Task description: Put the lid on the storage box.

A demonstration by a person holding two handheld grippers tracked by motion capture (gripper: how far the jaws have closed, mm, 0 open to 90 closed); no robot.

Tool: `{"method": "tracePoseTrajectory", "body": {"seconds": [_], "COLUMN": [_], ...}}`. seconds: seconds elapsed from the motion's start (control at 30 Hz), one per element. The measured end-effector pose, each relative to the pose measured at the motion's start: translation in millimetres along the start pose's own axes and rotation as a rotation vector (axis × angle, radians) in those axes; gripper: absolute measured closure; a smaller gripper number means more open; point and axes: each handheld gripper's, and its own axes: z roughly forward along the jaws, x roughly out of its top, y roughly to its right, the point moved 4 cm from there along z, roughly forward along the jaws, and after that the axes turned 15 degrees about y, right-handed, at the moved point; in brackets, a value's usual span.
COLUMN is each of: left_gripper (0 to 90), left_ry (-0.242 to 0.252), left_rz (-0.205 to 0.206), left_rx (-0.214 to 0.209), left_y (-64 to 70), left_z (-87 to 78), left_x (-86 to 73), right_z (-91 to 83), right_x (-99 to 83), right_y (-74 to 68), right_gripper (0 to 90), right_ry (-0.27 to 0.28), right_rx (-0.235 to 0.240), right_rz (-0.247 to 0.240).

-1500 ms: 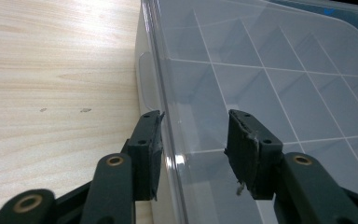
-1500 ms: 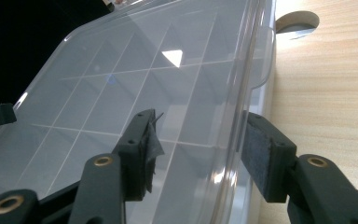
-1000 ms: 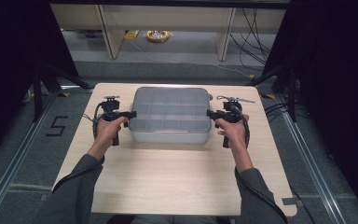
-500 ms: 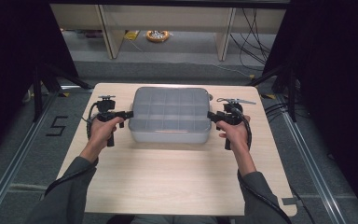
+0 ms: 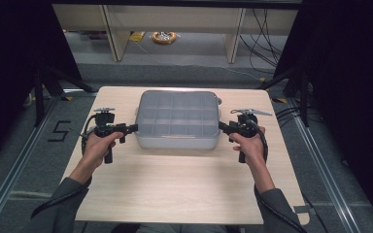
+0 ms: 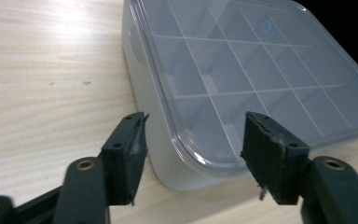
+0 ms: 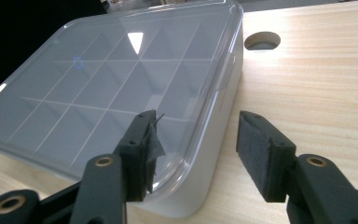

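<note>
Translucent grey plastic makes up the shallow, rounded-corner compartment box [image 5: 177, 119] that we see lying flat toward the far middle of the pale wooden table [image 5: 175, 184]. Its clear lid [image 6: 261, 79] is on, and through it we make out a grid of thin dividers forming square cells; we cannot tell whether anything lies in them.

Our left gripper [image 5: 128, 128], a black two-jaw tool held in the person's left hand [image 5: 98, 145], sits at the box's left end near its front corner. In the left gripper view its jaws stand spread apart and hold nothing: they straddle the near corner of the box, one jaw over bare table just beside the side wall, the other over the lid's edge. We cannot tell whether either pad touches the plastic.

Our right gripper [image 5: 223, 127], held in the right hand [image 5: 249, 145], mirrors it at the box's right end. Its jaws also gape, empty, one over the lid's rim and the other over the table beside the wall. A round hole [image 7: 262, 40] in the tabletop shows beyond that corner.
</note>
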Motion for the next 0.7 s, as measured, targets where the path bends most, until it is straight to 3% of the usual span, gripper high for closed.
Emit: {"method": "tracePoseTrajectory", "body": {"seconds": [0.03,0.07,0.1,0.13,0.23,0.27,0.33,0.43,0.5,0.7], "left_gripper": [35.8,34.4,33.7,33.3,30.7,30.3,29.7,27.9,26.9,23.8], "left_ry": [-0.004,0.003,0.004,0.007,-0.009,-0.007,-0.001,-0.016,-0.009,-0.009], "left_rz": [-0.009,-0.015,-0.002,0.009,0.014,0.011,0.016,0.030,0.035,0.049], "left_rx": [-0.015,-0.034,-0.044,-0.050,-0.071,-0.072,-0.087,-0.095,-0.101,-0.127], "left_y": [2.0,5.2,7.6,9.5,14.2,15.5,18.2,20.7,22.6,28.7], "left_z": [-2.8,-6.6,-9.2,-11.6,-16.3,-17.7,-19.9,-23.1,-25.1,-30.6], "left_x": [-1.9,-4.4,-7.1,-9.9,-18.9,-21.4,-25.6,-30.4,-32.7,-38.6], "right_z": [-1.2,-3.7,-5.7,-6.5,-10.5,-12.4,-12.6,-15.9,-17.0,-23.1], "right_x": [-0.4,-1.5,-2.4,-2.8,-5.1,-6.5,-7.5,-9.8,-10.9,-14.6], "right_y": [0.1,-4.5,-5.8,-3.3,-7.7,-12.8,-11.5,-17.8,-18.3,-25.1], "right_gripper": [47.2,45.5,43.7,43.0,39.9,38.7,36.4,33.4,32.1,30.7], "right_ry": [-0.003,-0.008,-0.009,-0.001,0.007,-0.002,0.016,0.013,0.025,0.040], "right_rx": [-0.006,-0.009,-0.004,0.012,0.029,0.018,0.038,0.047,0.059,0.084], "right_rz": [0.000,0.047,0.054,0.008,0.000,0.045,0.000,0.024,0.003,0.016]}}
